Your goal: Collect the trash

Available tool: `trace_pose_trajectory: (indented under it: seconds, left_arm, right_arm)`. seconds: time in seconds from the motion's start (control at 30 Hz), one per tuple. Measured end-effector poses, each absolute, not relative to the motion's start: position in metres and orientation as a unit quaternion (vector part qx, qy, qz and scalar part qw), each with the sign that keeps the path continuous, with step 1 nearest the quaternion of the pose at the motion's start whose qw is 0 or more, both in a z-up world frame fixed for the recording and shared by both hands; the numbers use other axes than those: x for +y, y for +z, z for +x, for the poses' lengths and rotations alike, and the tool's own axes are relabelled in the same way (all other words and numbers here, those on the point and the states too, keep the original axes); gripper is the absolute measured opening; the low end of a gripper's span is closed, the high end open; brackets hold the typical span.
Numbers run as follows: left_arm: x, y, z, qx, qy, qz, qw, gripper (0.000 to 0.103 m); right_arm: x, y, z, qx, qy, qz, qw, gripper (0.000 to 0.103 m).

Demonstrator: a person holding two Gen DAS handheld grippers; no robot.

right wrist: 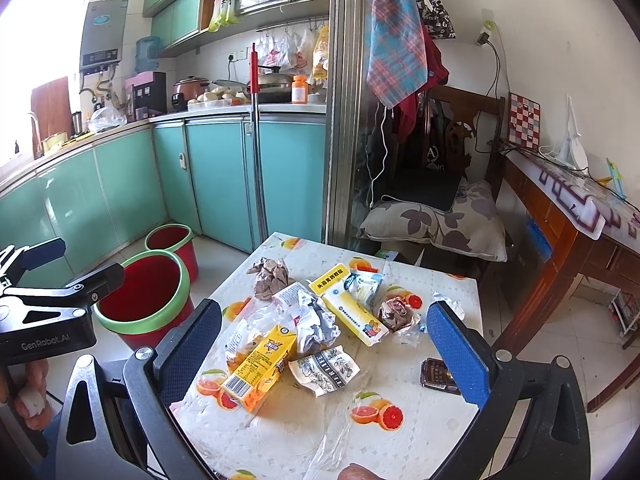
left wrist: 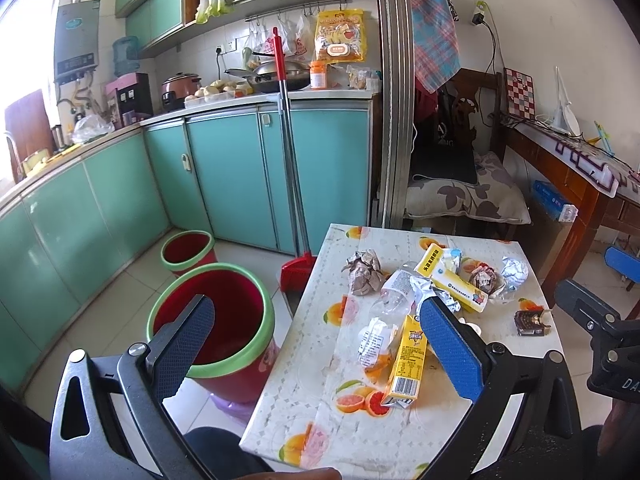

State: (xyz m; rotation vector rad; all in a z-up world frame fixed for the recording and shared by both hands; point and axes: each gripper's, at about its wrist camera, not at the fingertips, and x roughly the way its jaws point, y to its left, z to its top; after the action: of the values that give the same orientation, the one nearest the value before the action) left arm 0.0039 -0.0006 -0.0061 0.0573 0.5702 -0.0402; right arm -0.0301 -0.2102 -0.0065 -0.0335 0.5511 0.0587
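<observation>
A small table (right wrist: 400,432) with a fruit-print cover carries a scatter of trash, and none of it is gripped yet. The left gripper (left wrist: 316,344) is spread wide and empty, hanging over the gap between the table's left edge and the near red bin with a green rim (left wrist: 212,320). A second, similar bin (left wrist: 188,250) stands farther back on the floor by the teal cabinets. The right gripper (right wrist: 324,348) is also spread wide with nothing between its fingers, hovering above the near half of the table.

In the right wrist view, a yellow drink carton (right wrist: 260,364) lies on its side at the near left of the pile, just beside a printed wrapper (right wrist: 324,368). Behind them sit crumpled white paper (right wrist: 316,324), a long yellow box (right wrist: 352,308), a brown paper ball (right wrist: 270,278) at the far left, a dark crumpled wrapper (right wrist: 396,312) and a small dark packet (right wrist: 438,374) near the right edge.

The step in hand appears to be choosing and approaching a first piece. The carton or the printed wrapper lies most directly under the right gripper, so the next move probably calls for lowering the fingers to straddle one of them and closing. Then comes a carry leftward to the near bin. The wrapper lies flat, so it may slip out of a shallow pinch; the carton looks easier to take across its narrow sides.
</observation>
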Motion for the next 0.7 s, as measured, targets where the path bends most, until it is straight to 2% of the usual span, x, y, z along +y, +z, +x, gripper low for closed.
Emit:
trace_pose_trajectory:
  seconds: [0.7]
  left_arm:
    - [-0.0031, -0.0021, 0.0012, 0.275, -0.022, 0.028, 0.961, 0.103]
  right_arm:
    - [-0.2143, 0.0025, -0.0338, 0.263, 0.026, -0.018, 0.964, 0.103]
